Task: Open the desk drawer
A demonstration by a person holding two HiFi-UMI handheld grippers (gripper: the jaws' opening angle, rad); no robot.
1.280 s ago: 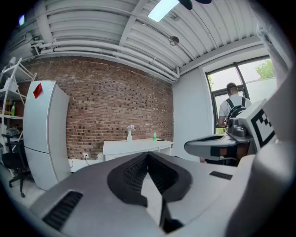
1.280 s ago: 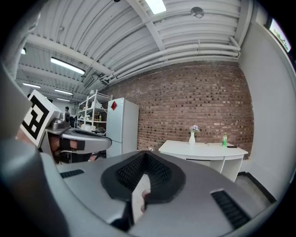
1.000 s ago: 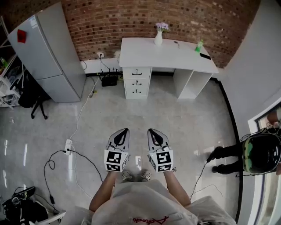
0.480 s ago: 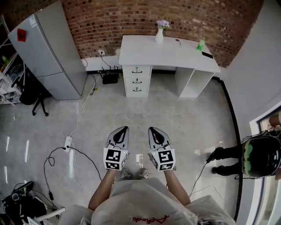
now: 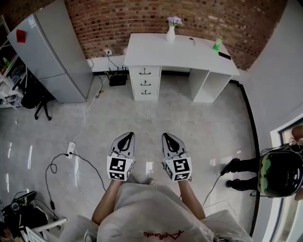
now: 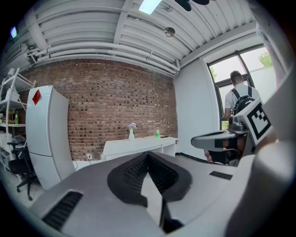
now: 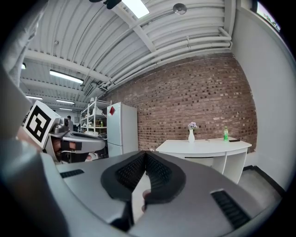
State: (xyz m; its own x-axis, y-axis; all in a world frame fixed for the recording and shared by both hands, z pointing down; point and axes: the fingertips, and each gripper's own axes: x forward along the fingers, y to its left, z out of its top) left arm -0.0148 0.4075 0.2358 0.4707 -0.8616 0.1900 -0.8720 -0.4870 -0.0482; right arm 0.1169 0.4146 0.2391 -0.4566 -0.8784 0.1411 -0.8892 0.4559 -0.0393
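brick wall (image 5: 118, 19) behind white desk (image 5: 180, 52), drawers (image 5: 145, 82) seemingly shut.

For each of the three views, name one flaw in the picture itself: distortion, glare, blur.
Head view: wide-angle lens bows the brick wall and desk; glare streaks the glossy floor. Left gripper view: window washed out, corners dark. Right gripper view: ceiling lamp blown out, corners dark.

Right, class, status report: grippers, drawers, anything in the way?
Left gripper, right gripper: both shut, empty. Desk drawers: all closed, far ahead. Cable trails off to the left, not between.
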